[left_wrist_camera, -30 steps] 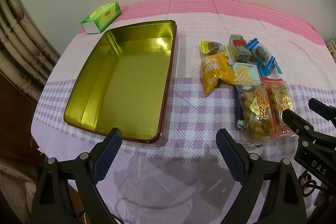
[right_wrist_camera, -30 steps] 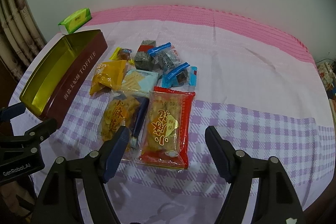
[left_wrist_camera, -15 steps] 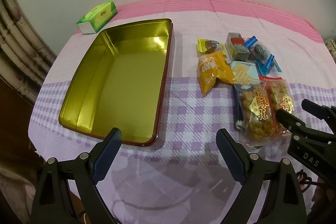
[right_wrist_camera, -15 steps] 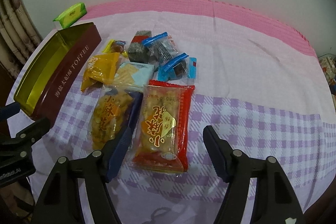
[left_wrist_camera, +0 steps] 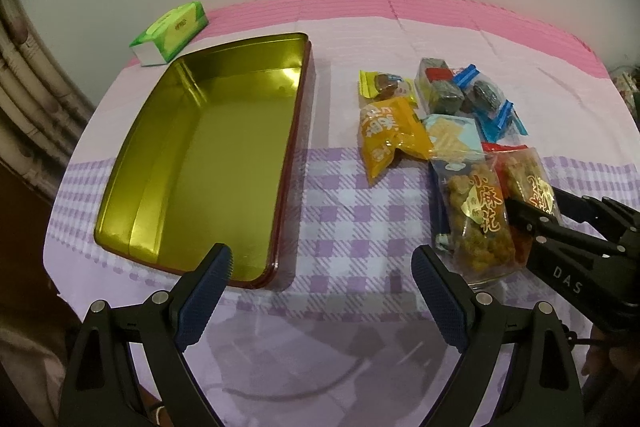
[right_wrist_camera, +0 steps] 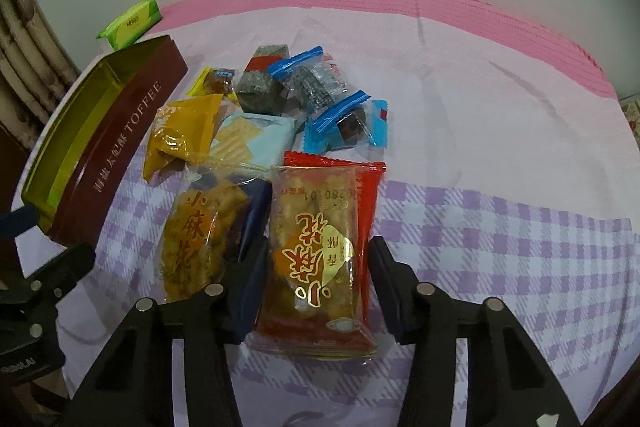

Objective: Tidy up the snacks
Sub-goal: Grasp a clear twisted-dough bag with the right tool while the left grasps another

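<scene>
My right claw (right_wrist_camera: 316, 267) is low over the table, and its two fingers sit one on each side of the red snack bag (right_wrist_camera: 320, 251). The fingers are close to the bag's edges, but I cannot tell if they squeeze it yet. The bag lies flat on the checked cloth (right_wrist_camera: 500, 247) with its gold letters facing up.

At about 10 o'clock from that bag, just beside it, lies the clear bag of brown twists (right_wrist_camera: 200, 235). They touch along one side.

My left claw (left_wrist_camera: 322, 287) hangs above the near edge of the table. Its fingers are wide apart and hold nothing. At 10 o'clock from it sits the gold tin (left_wrist_camera: 208, 163). I can see its shiny yellow floor. The tin is well apart from the snacks, with bare cloth between them.

Farther out, at 12 o'clock from the red bag, the small snacks lie in a bunch. There is the orange pouch (right_wrist_camera: 184, 135), the pale blue cracker pack (right_wrist_camera: 256, 139), the little yellow candy (right_wrist_camera: 214, 83), the dark seaweed block (right_wrist_camera: 262, 79) and the blue-edged sweets (right_wrist_camera: 332, 107). Many of them touch each other.

Farthest away, past the tin at 11 o'clock, a green tissue pack (left_wrist_camera: 172, 31) rests near the wall.
</scene>
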Motion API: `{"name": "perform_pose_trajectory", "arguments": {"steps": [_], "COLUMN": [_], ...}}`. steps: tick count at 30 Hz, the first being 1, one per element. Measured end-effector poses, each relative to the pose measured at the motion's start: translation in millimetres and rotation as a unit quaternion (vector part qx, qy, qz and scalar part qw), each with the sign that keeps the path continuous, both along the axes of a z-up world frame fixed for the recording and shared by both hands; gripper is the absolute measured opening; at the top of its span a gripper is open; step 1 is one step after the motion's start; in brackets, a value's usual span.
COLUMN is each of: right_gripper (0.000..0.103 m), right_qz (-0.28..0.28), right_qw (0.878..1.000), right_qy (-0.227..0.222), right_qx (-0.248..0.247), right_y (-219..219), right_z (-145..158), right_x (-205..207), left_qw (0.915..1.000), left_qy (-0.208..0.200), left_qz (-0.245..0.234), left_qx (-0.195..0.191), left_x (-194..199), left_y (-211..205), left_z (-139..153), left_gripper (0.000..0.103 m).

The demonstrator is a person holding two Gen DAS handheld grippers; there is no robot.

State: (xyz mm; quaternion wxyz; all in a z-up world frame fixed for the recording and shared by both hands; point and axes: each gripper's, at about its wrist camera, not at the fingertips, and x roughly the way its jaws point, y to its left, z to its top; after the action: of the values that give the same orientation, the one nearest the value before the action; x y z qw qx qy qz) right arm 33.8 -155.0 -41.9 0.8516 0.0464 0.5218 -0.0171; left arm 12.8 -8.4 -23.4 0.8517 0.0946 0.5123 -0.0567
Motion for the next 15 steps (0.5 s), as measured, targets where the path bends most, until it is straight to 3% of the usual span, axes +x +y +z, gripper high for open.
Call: {"name": "perform_pose_trajectory", "arguments": {"steps": [4,15], "right_gripper": [0.035,0.034], "right_qz": [-0.006,-0.045], "right_qw": [1.000,0.999], "right_qy": [-0.005,-0.018], "right_qx": [0.002,0.012], "right_y": [-6.9,-44.8], "right_z": [2.1,11.2], "right_x": [-3.3,-20.1], "left_qw": [0.9999,0.9972], "left_qy": [0.008,0.035], "left_qz": [-0.011,-0.051], "left_qx": [-0.004,-0.042], "left_x": [2.2,12.1], "left_y": [-8.8,-44.6], "left_z": [-1.9,-3.8], "left_gripper": [0.091,0.091]}}
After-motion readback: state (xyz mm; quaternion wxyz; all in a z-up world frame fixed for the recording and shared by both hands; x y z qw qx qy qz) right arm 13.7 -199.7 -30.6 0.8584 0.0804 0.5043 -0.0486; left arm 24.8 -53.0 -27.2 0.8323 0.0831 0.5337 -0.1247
